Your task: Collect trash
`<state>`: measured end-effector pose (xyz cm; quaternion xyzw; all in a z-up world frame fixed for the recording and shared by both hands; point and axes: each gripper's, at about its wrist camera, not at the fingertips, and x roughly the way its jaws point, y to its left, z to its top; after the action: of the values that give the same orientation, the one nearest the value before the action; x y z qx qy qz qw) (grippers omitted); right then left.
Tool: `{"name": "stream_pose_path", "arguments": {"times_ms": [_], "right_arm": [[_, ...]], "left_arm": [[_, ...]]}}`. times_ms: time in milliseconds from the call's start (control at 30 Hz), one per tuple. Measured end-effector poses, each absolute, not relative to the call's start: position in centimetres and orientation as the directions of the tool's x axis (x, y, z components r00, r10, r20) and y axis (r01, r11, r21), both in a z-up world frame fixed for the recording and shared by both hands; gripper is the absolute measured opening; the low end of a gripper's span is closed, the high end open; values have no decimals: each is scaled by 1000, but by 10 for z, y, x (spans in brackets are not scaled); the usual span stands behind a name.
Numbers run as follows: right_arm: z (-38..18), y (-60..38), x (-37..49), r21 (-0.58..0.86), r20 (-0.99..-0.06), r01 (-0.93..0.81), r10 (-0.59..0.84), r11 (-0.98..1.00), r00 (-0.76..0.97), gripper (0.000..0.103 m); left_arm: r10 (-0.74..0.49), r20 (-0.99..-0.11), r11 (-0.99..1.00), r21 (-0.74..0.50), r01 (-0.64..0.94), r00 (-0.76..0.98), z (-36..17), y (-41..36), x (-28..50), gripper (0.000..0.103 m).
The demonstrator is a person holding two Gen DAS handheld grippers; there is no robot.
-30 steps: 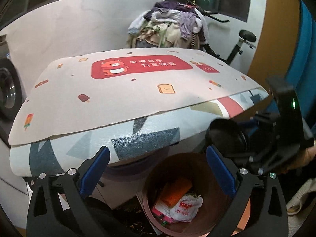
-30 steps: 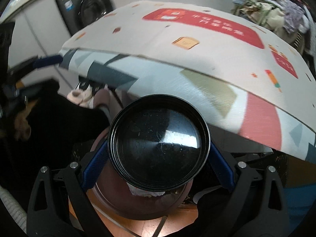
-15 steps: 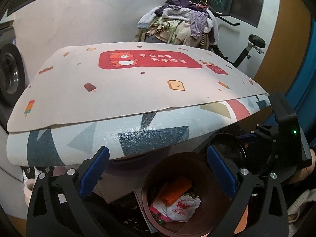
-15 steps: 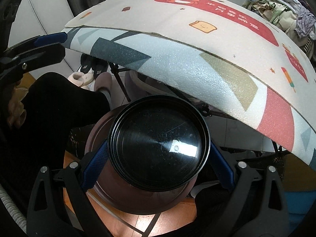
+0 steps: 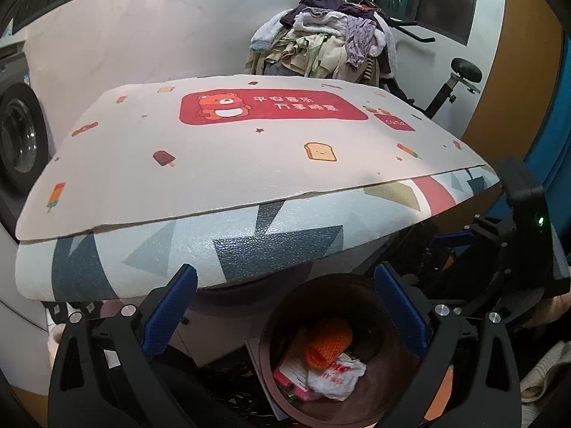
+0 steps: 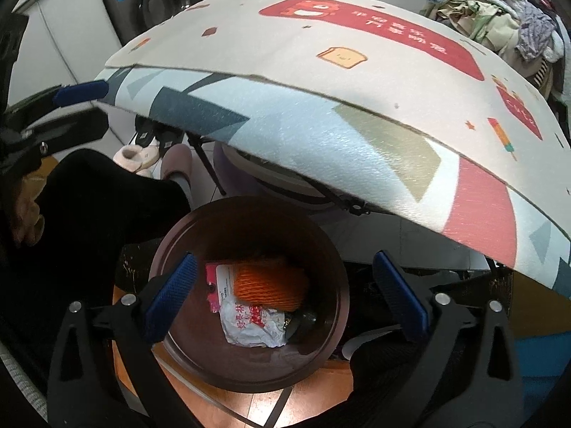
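The table's top mat is cream, printed with a red banner bearing an orange-red bear and pale characters, plus scattered small prints: tan toast, brown and orange ice lollies, tiny stars. The foam mat under it is pale blue-white with dark slate, grey, olive-tan and coral-red geometric shapes. The bin is dark reddish-brown. Inside it lie an orange mesh net, a white crumpled wrapper with red characters, and a pink-and-white packet. The left gripper and right gripper are black with blue textured pads. The clothes heap mixes purple, white, beige and pale green. The floor is orange-brown.
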<state>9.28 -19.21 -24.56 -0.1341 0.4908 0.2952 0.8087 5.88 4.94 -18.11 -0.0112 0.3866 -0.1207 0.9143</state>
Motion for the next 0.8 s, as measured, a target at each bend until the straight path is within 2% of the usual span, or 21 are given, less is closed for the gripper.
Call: {"name": "stream_pose_path", "arguments": {"times_ms": [267,600,700,800], "right_arm": [[-197,-217,104,41,-799,-529,346,847,492,97],[-84,-259,118,19,-631,-441,353,897,691,97],[-59,-267,115,19,-585,-436,364,900,725,97],[-41,-271,111,25,-552,-434,374,901,745,97]], "left_arm": [[-126,-658,989,-26,145,743,-150,46,62,97],[-38,-508,994,73,87,861,-49,32,70,97],[8,-460,990,128,58,888,-25,25,65,97],[1,-435,990,125,59,900,-10,21,60,97]]}}
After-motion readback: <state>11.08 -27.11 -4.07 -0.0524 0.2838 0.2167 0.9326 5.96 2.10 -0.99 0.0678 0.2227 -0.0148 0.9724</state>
